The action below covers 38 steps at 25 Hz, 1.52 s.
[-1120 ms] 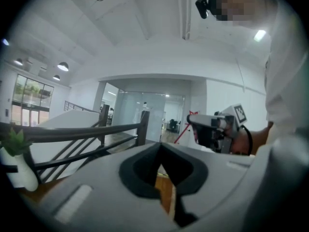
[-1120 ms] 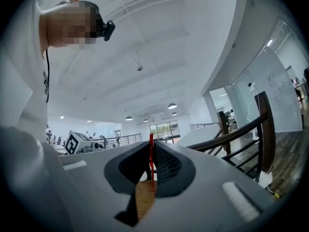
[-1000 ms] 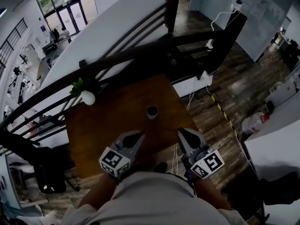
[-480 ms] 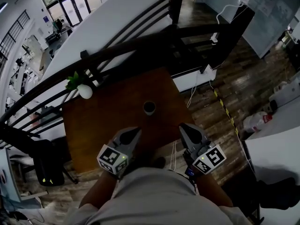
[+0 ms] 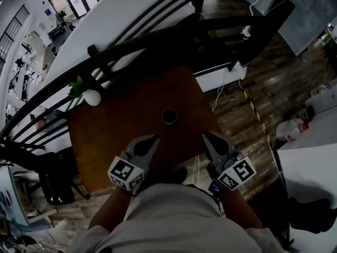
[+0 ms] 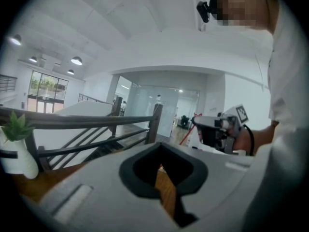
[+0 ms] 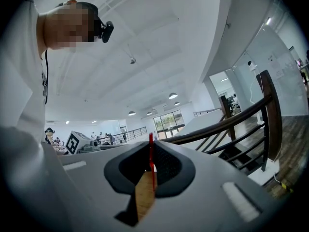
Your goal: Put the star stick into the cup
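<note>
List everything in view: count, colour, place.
table: one, brown wood, centre, against the railing.
cup: one, dark, upright mid-table, ahead of both grippers.
vase: one, white, holding a green plant, at the table's far left corner.
railing: one, dark, beyond the table.
container: white, on the floor to the right; count unclear.
star stick: one, red; only a thin shaft shows, upright between the jaws of the right gripper.
left gripper: one, grey, jaws together and empty, above the table's near side.
right gripper: one, grey, closed on the star stick, at the table's near right.
</note>
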Motion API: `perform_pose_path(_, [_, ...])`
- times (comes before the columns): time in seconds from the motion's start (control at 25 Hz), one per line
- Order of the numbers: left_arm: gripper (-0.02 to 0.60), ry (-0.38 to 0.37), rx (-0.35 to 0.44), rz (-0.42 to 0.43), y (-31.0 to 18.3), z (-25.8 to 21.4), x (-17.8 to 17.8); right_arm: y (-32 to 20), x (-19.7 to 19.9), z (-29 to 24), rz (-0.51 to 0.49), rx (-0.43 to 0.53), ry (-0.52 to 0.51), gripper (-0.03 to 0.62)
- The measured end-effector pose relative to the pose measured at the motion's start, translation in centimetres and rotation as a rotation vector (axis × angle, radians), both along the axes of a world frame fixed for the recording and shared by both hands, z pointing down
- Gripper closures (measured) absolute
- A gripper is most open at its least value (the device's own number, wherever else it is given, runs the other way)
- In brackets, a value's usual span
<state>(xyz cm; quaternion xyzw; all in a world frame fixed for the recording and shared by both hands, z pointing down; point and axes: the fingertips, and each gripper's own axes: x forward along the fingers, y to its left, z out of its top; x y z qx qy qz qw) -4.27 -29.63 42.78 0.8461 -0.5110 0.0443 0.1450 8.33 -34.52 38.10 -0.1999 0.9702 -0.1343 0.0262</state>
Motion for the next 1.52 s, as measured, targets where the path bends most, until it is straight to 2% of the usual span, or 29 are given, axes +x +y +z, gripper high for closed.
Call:
perform_pose_path(0.72, [0.578, 0.019, -0.142, 0.079, -7.3, 8.8, -4.6, -8.9, -6.9, 10.4, 0.026, -0.11, 0.1, 0.569])
perform_pose_path(0.88, [0.578, 0.028, -0.185, 0.084, -8.8, 11.2, -5.4, -10.7, -7.6, 13.3, 0.042, -0.165, 0.098, 0.569])
perform_pose_path(1.52, [0.578, 0.06, -0.308, 0.079, -14.1, 20.5, -7.4, -15.7, -10.0, 22.6, 0.039, -0.258, 0.167, 0.569])
